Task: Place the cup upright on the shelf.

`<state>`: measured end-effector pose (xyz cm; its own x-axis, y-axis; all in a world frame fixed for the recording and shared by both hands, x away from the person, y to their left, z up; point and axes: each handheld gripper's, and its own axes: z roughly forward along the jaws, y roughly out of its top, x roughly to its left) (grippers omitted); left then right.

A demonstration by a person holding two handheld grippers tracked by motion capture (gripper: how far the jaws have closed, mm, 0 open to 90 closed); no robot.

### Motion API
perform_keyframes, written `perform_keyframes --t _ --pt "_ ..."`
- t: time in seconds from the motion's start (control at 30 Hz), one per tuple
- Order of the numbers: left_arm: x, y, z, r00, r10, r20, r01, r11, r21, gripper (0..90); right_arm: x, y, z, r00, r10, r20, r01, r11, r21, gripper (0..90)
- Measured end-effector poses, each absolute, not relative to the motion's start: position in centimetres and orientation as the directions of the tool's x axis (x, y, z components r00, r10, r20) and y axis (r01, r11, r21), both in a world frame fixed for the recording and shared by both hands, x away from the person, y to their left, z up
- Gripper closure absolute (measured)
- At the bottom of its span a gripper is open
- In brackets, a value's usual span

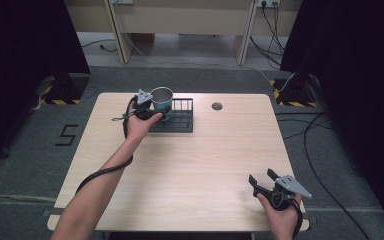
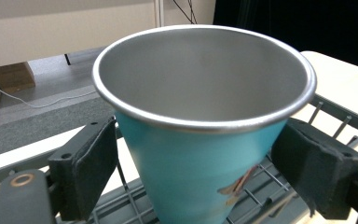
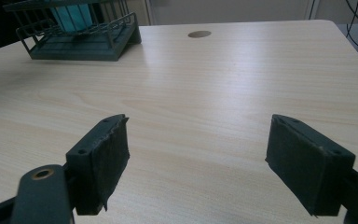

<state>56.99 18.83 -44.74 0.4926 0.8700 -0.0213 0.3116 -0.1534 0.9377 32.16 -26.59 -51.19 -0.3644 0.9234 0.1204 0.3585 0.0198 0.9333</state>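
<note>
A teal metal cup (image 1: 161,97) with a steel rim stands upright in a dark wire rack (image 1: 179,120) at the back of the wooden table (image 1: 190,170). My left gripper (image 1: 160,112) reaches it from the near left side. In the left gripper view the cup (image 2: 200,140) sits between the two black pads (image 2: 93,172), and the left gripper (image 2: 196,177) stands open, with a small gap visible at the left pad. My right gripper (image 1: 261,176) hovers open over the table's near right corner with nothing between its fingers. In the right gripper view that gripper (image 3: 198,158) faces the distant rack (image 3: 81,46) and cup (image 3: 77,16).
A round cable hole (image 1: 217,106) lies right of the rack, also seen as a cable hole (image 3: 199,34) in the right gripper view. Bare tabletop spreads between the two grippers. Cables run over the floor at the right, and black curtains stand on both sides.
</note>
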Motion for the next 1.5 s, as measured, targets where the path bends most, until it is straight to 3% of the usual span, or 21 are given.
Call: perform_keyframes --t 1.5 --pt "50.6 23.9 -44.1 0.533 0.845 -0.042 0.292 -0.137 0.946 14.5 32.2 -26.5 -51.2 -0.361 0.926 0.113 0.362 0.027 0.932 21.7"
